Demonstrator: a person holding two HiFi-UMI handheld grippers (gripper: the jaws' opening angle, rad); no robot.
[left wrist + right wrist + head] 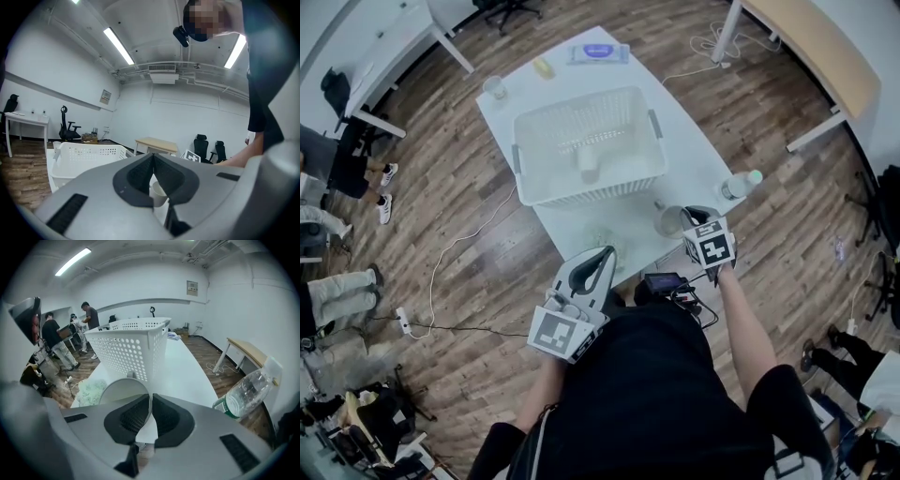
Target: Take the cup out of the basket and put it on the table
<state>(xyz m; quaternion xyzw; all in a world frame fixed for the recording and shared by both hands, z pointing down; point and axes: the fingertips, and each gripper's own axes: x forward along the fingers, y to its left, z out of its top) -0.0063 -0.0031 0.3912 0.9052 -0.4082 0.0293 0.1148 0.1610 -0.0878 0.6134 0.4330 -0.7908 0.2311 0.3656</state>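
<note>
White perforated basket (pixel 591 192) at mid-desk, with one small cup (pixel 588 161) standing inside close to its front wall. Outside it, toward the near right corner of the desk (pixel 692 145), a second cup (pixel 671 221), pale, its thin wall pinched between the narrow-set jaws of the right gripper (pixel 149 398); resting on the desk or lifted, cannot tell. Left gripper (pixel 153 157) closed tight on nothing, held over the near edge, left of the other. Clear plastic bottle (pixel 737 186) with a green cap at the right edge, just beside the second cup. Crumpled clear wrap (pixel 598 231) by the near edge, between basket and left gripper. Glass tumbler (pixel 495 88) at the far left corner; small yellow item (pixel 544 67) and flat wipes packet (pixel 598 53) along the far edge.
</note>
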